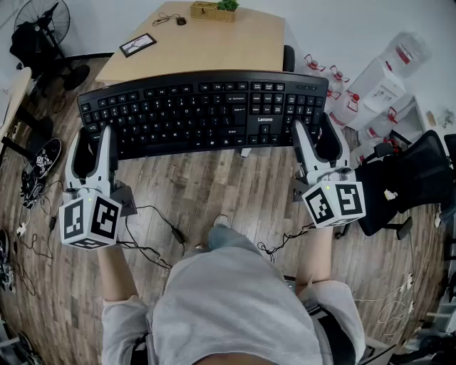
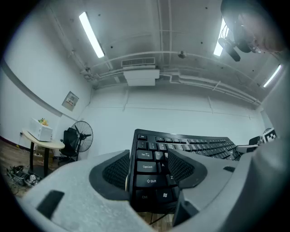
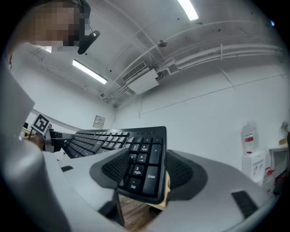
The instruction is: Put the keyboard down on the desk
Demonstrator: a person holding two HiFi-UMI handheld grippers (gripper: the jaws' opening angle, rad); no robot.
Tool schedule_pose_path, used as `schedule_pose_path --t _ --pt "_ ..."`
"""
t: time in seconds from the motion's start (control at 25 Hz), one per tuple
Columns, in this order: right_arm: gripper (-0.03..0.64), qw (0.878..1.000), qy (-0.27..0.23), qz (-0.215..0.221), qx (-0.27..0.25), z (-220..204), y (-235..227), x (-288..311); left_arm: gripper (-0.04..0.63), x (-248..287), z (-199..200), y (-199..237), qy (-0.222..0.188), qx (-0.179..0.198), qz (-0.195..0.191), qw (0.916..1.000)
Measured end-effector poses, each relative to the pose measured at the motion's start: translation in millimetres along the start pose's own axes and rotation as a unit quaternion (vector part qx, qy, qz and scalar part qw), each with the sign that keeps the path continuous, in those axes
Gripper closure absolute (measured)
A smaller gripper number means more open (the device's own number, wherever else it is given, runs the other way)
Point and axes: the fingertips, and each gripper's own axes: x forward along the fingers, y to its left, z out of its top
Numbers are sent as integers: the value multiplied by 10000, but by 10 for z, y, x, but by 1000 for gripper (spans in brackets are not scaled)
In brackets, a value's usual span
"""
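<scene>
A black Lenovo keyboard (image 1: 203, 110) is held level in the air over the wooden floor, in front of the near edge of the tan desk (image 1: 235, 50). My left gripper (image 1: 92, 151) is shut on the keyboard's left end; in the left gripper view its pads clamp the keyboard (image 2: 152, 156) by the Shift and Caps Lock keys. My right gripper (image 1: 318, 141) is shut on the right end, where the numeric-pad end of the keyboard (image 3: 144, 161) sits between the pads. The keyboard hides the desk's front edge.
On the desk lie a dark framed slab (image 1: 137, 44), a small mouse (image 1: 181, 21) and a wooden box with a plant (image 1: 212, 10). A fan (image 1: 43, 25) and shoes (image 1: 39, 167) stand left, a black chair (image 1: 413, 178) and white boxes (image 1: 377, 85) right. Cables (image 1: 160, 228) cross the floor.
</scene>
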Motion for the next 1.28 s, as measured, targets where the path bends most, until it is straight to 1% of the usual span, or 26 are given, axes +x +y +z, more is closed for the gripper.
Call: schedule_pose_path --t 0.16,0.48,0.68,0.88,1.08,1.28 --pt "370 10000 -13 -14 0 99 37 -27 334 -23 112 3 -7 18 -25 10000" --pt "370 10000 -37 -54 -12 164 64 -71 334 -52 179 0 11 26 -58 10000" --pt "370 10000 -49 -46 4 74 22 -38 334 -11 111 -14 -9 49 -44 10000" --pt "370 10000 -21 -15 -10 -68 -29 30 334 53 -55 -2 37 17 -10 10000" --pt "370 10000 55 8 11 -207 -233 305 334 369 -210 -32 121 -24 32 9999" --pt "370 9999 93 37 40 -220 -454 717 334 810 -206 -45 181 -34 90 9998"
